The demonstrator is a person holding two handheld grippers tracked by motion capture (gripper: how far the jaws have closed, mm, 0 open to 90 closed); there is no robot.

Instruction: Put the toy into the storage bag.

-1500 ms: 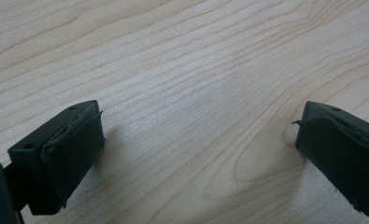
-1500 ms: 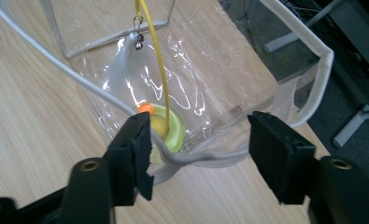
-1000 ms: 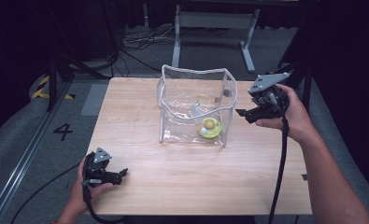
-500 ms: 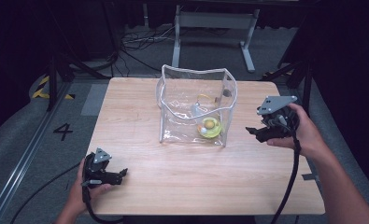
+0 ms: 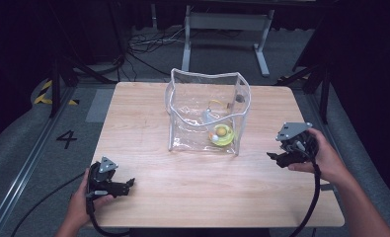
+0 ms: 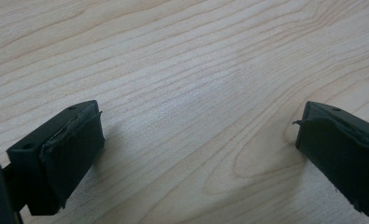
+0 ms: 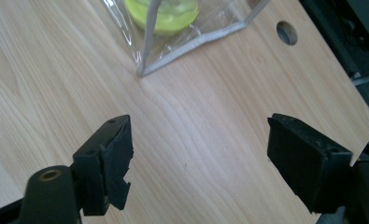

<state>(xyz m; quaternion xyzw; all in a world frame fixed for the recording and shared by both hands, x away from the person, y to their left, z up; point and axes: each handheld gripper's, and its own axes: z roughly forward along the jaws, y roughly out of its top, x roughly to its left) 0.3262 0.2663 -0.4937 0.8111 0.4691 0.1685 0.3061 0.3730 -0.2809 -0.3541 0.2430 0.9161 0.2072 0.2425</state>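
A clear plastic bag [image 5: 190,106] with white trim stands open at the middle of the wooden table [image 5: 138,118]. Inside it lie a yellow-green round thing [image 5: 221,134] and a small grey piece [image 5: 207,116]. My right gripper [image 5: 277,159] hangs low over the table to the right of the bag. Its jaws have just been opening and nothing is between them. In the right gripper view [image 7: 201,140] the bag's bottom corner [image 7: 145,70] and the yellow-green thing [image 7: 163,11] lie ahead. My left gripper [image 5: 127,185] rests near the front left edge, open, with bare wood between its jaws [image 6: 196,135].
A round hole [image 7: 287,32] pierces the table near its right edge. Behind the table stand a grey metal frame [image 5: 227,22] and loose cables [image 5: 143,44] on the floor. A floor mark "4" [image 5: 66,139] lies to the left.
My right gripper has come down and toward the front, from beside the bag's upper right corner to low over the table. The left gripper has stayed put.
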